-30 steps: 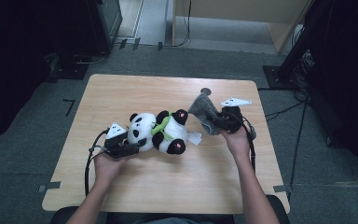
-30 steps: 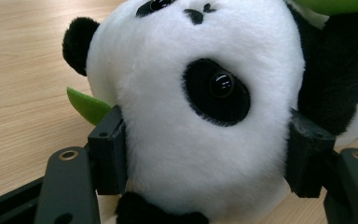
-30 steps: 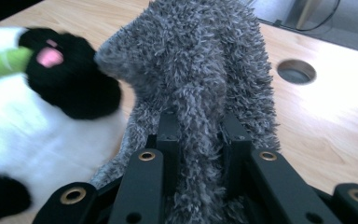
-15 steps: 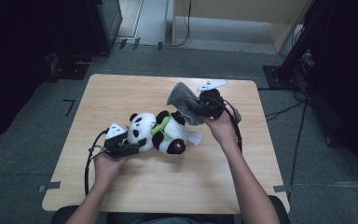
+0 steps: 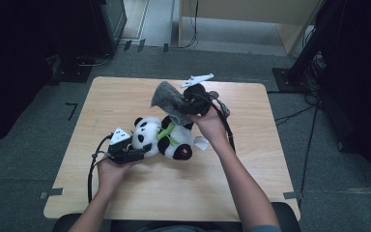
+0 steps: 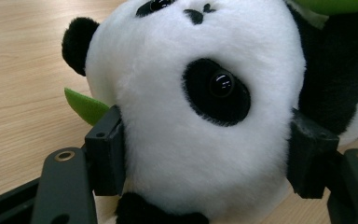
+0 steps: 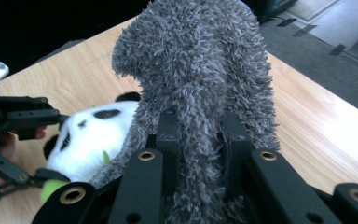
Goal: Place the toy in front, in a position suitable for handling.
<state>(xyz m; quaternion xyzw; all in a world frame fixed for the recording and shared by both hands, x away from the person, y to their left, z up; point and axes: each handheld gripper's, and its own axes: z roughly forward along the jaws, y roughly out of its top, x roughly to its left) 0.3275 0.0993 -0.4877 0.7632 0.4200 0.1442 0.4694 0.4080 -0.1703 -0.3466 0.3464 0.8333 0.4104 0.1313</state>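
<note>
A black-and-white panda plush with a green scarf lies on its side at the middle of the wooden table. My left gripper is shut on its head, and the pads press into the white fur of the panda's head from both sides. My right gripper is raised above the panda's body and is shut on a grey fuzzy cloth. In the right gripper view the grey fuzzy cloth stands up out of the gripper, with the panda and the left gripper beyond it.
A white tag sticks out at the panda's right side. A green felt leaf shows beside the head. The table stands on grey carpet, with dark cabinets at the far left and right and cables on the floor.
My right gripper has lifted the grey cloth and carried it left and farther back, so it now hangs over the panda. The left gripper and the panda have stayed put.
</note>
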